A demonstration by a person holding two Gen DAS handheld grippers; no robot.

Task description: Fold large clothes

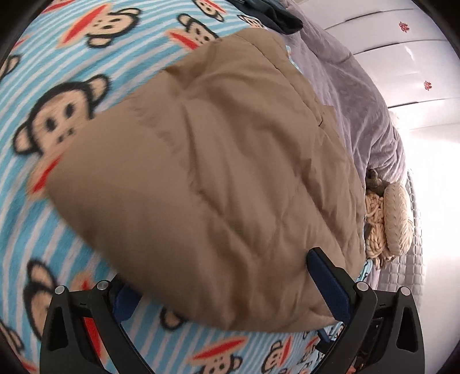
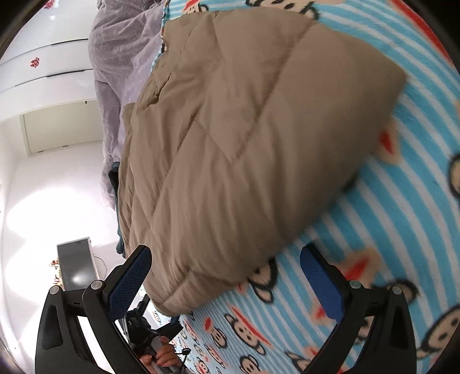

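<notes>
A tan quilted padded garment [image 1: 218,161] lies folded in a thick bundle on a blue striped monkey-print blanket [image 1: 43,213]. My left gripper [image 1: 218,284] is open, its blue-padded fingers [image 1: 330,284] on either side of the bundle's near corner; the left pad is partly hidden behind the fabric. The same garment fills the right wrist view [image 2: 235,143]. My right gripper [image 2: 227,282] is open, its jaws spread around the bundle's near edge, not closed on it.
A grey plush quilt [image 1: 359,95] lies along the bed's far side, with cream knitted items [image 1: 394,221] beside it. A dark garment [image 1: 279,14] lies at the top. White wardrobe doors [image 2: 43,74] stand behind. The left gripper's handle and the hand holding it [image 2: 164,351] show below.
</notes>
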